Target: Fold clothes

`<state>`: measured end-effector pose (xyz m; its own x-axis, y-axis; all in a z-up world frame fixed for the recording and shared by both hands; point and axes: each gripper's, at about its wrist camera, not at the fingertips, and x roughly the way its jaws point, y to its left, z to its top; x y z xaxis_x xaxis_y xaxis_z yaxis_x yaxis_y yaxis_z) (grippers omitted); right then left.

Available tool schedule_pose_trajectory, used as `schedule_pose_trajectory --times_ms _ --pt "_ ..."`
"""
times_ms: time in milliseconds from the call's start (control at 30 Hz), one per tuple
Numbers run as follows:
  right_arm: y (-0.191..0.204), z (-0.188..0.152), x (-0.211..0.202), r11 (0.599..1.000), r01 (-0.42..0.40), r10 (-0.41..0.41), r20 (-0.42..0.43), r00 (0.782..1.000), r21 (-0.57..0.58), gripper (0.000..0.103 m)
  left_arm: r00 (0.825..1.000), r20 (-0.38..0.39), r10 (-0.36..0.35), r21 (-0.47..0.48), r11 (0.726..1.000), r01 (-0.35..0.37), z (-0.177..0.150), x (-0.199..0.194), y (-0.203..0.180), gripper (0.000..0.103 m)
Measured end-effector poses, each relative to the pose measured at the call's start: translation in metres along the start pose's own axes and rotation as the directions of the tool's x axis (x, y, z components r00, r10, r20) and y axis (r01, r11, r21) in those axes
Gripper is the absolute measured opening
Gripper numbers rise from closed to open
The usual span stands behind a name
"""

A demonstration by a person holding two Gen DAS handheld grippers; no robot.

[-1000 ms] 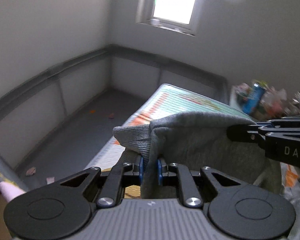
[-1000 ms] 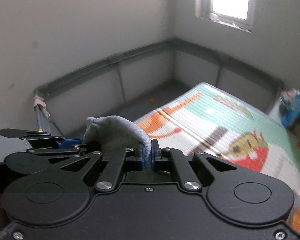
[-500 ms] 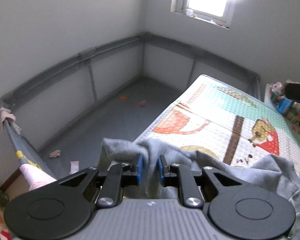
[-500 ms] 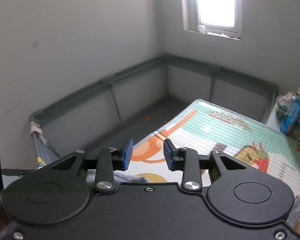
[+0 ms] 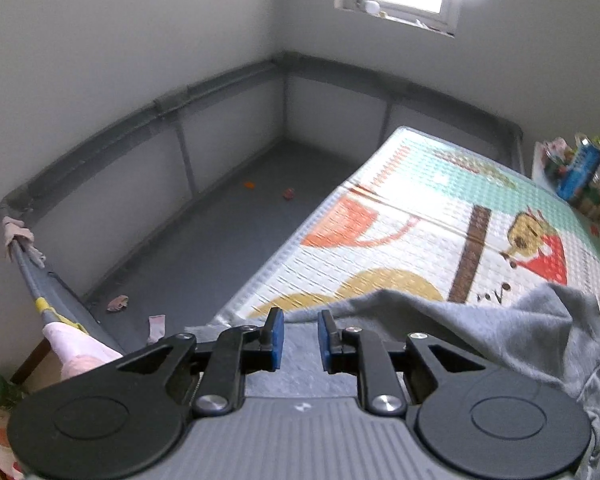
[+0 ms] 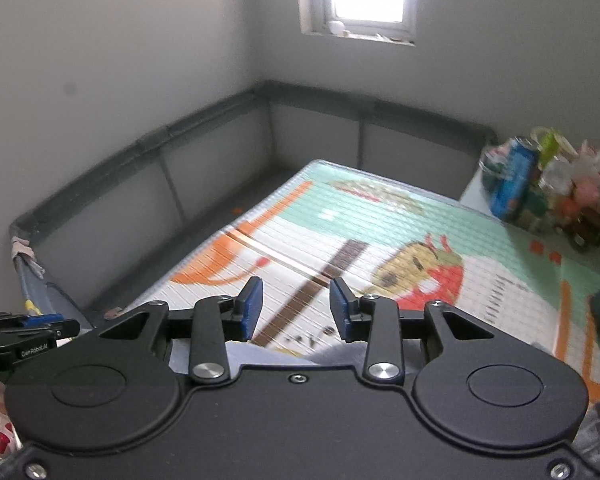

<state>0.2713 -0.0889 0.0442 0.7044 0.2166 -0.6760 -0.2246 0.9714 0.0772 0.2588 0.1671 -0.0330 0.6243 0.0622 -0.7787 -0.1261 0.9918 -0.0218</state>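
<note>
The left gripper point(image 5: 299, 336) is seen with its blue pads parted, its jaws having just been opening; nothing is pinched between them. The grey garment point(image 5: 512, 332) is spread beneath and to the right of it, crumpled on the near end of the patterned play mat point(image 5: 412, 216). The right gripper point(image 6: 296, 312) is likewise released, its jaws having just been opening, and only mat and a strip of grey cloth are seen below the gap. A grey playpen rail point(image 6: 204, 124) is seen behind.
</note>
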Motion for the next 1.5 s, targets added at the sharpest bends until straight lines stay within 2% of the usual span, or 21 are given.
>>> schedule_pose_trajectory --times_ms 133,300,367,433,467,967,1233,1333,1500 --pt "-0.013 -0.011 -0.002 1.000 0.009 -0.009 -0.017 1.000 0.003 0.036 1.000 -0.027 -0.014 0.022 1.000 0.015 -0.010 0.009 -0.011 0.024" --pt "-0.010 -0.017 0.005 1.000 0.002 -0.002 -0.043 0.999 0.002 0.038 0.998 -0.064 -0.009 0.037 0.999 0.012 -0.020 0.022 -0.017 0.031" --pt "-0.005 -0.020 0.009 1.000 -0.007 0.006 -0.056 0.998 -0.005 0.038 0.997 -0.083 -0.008 0.033 0.999 0.011 -0.023 0.029 -0.015 0.037" --pt "0.001 -0.022 0.015 1.000 -0.018 0.017 -0.069 0.998 -0.016 0.038 0.995 -0.095 -0.009 0.015 1.000 0.011 -0.024 0.033 -0.010 0.047" --pt "0.005 -0.023 0.019 1.000 -0.023 0.021 -0.075 0.997 -0.022 0.038 0.995 -0.098 -0.008 0.007 1.000 0.009 -0.024 0.035 -0.008 0.049" --pt "0.070 -0.040 0.094 0.990 -0.118 0.101 -0.200 0.974 -0.073 0.039 0.984 -0.170 0.051 -0.075 0.995 -0.065 -0.030 0.069 0.051 0.057" --pt "0.092 -0.049 0.135 0.986 -0.134 0.104 -0.267 0.958 -0.096 0.040 0.975 -0.206 0.086 -0.119 0.987 -0.112 -0.031 0.087 0.077 0.063" --pt "0.099 -0.053 0.151 0.983 -0.143 0.104 -0.294 0.950 -0.113 0.040 0.971 -0.225 0.084 -0.135 0.984 -0.116 -0.031 0.094 0.083 0.067" --pt "0.107 -0.056 0.169 0.980 -0.131 0.077 -0.320 0.944 -0.151 0.040 0.966 -0.249 0.076 -0.136 0.984 -0.112 -0.031 0.102 0.084 0.068"
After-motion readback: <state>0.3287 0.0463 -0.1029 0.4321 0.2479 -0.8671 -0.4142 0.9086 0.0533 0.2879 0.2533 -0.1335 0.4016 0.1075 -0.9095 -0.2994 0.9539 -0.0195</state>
